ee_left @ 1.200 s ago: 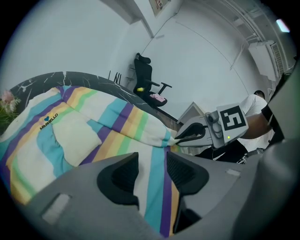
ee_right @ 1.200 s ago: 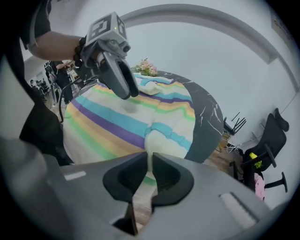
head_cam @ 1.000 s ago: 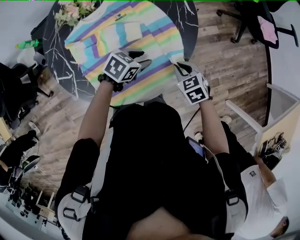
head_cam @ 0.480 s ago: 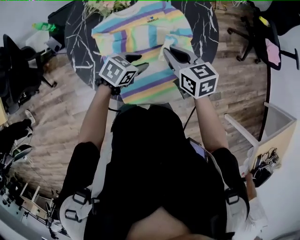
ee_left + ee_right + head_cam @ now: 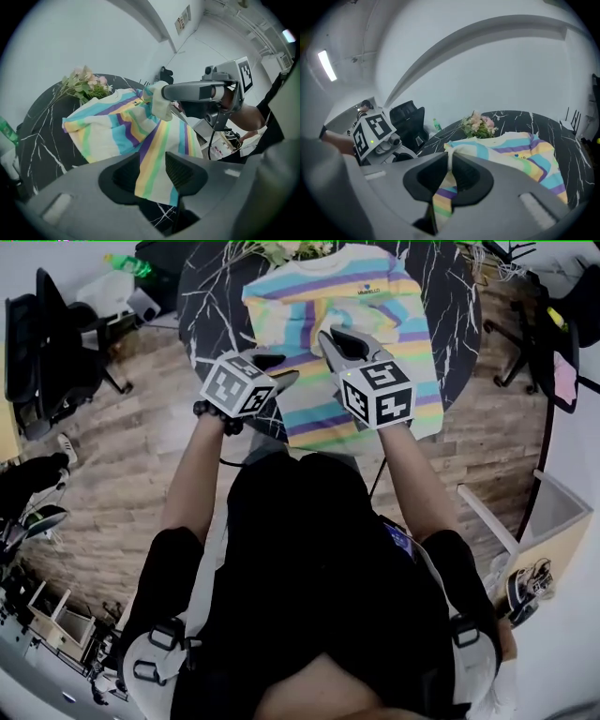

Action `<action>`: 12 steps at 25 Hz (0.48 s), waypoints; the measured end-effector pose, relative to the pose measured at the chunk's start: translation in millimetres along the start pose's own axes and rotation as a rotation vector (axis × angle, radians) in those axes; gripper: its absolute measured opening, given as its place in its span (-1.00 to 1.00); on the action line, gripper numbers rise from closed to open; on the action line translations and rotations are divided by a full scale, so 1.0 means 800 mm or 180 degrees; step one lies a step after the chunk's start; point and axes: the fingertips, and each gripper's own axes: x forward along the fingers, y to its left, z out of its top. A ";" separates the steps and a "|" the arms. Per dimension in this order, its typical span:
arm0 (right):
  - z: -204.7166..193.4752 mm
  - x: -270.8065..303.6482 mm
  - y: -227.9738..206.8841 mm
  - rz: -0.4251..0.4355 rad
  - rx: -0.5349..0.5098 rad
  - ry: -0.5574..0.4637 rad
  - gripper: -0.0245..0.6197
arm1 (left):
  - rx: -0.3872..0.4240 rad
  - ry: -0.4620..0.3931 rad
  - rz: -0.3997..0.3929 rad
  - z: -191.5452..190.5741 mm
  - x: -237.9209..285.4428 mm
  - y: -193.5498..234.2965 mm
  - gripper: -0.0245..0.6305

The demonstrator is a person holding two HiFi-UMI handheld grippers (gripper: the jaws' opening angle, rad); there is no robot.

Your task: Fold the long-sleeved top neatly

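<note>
Right gripper view shows the right gripper (image 5: 450, 165) clamped on the sleeve cuff (image 5: 450, 150) of the striped top (image 5: 361, 324), which is spread on the table (image 5: 202, 306) ahead of it. The thin pinch could be lost if the sleeve is dragged against the body's weight. The left gripper (image 5: 152, 172) is angled downward, jaws apart, with the hem seen between them.

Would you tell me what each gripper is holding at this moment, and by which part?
Right gripper: shut on the striped top by a sleeve's white cuff. Left gripper: jaws apart, the top's striped edge between them, not visibly pinched.
</note>
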 end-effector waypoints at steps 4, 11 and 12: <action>-0.002 0.036 0.014 -0.0049 -0.0082 0.0137 -0.81 | -0.0004 0.0027 0.0001 -0.010 -0.020 0.021 -0.37; -0.021 0.080 0.015 -0.0184 -0.0161 0.0296 -0.48 | 0.0037 0.0061 0.0038 -0.017 -0.047 0.050 -0.37; -0.023 0.086 0.019 -0.0155 -0.0160 0.0325 -0.38 | 0.0044 0.0067 0.0048 -0.018 -0.050 0.055 -0.37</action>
